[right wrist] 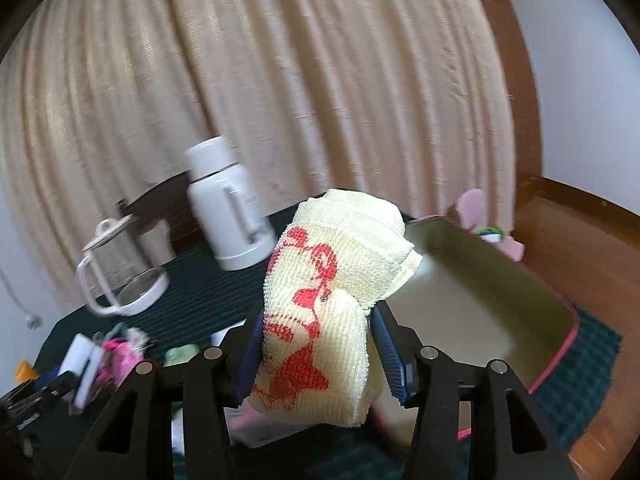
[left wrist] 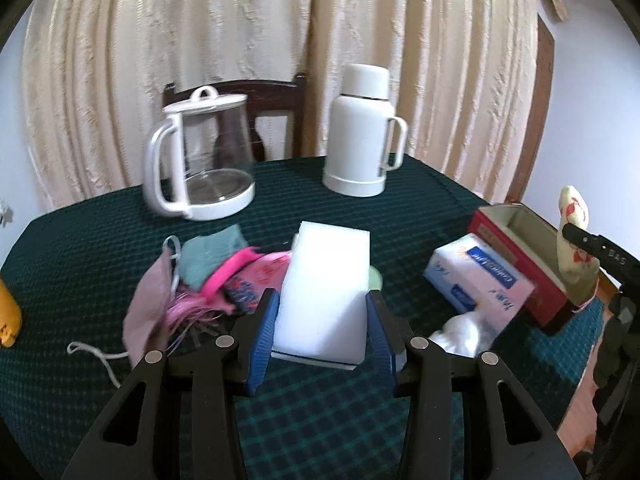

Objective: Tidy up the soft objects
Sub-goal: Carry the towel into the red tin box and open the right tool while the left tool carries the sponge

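My left gripper (left wrist: 322, 304) is shut on a white sponge block (left wrist: 326, 264), with its blue pads against both long sides, held above the green checked tablecloth (left wrist: 320, 420). My right gripper (right wrist: 320, 312) is shut on a rolled cream towel with a red pattern (right wrist: 320, 280). It holds the towel upright at the near left edge of an open red box with a cream inside (right wrist: 560, 312). In the left wrist view the towel (left wrist: 574, 216) and the box (left wrist: 516, 240) appear at the far right.
A pile of pink and teal cloths and a mask (left wrist: 208, 272) lies left of the sponge. A tissue pack (left wrist: 480, 276) and a white wad (left wrist: 460, 332) lie beside the box. A glass kettle (left wrist: 200, 160) and a white thermos (left wrist: 360, 132) stand at the back.
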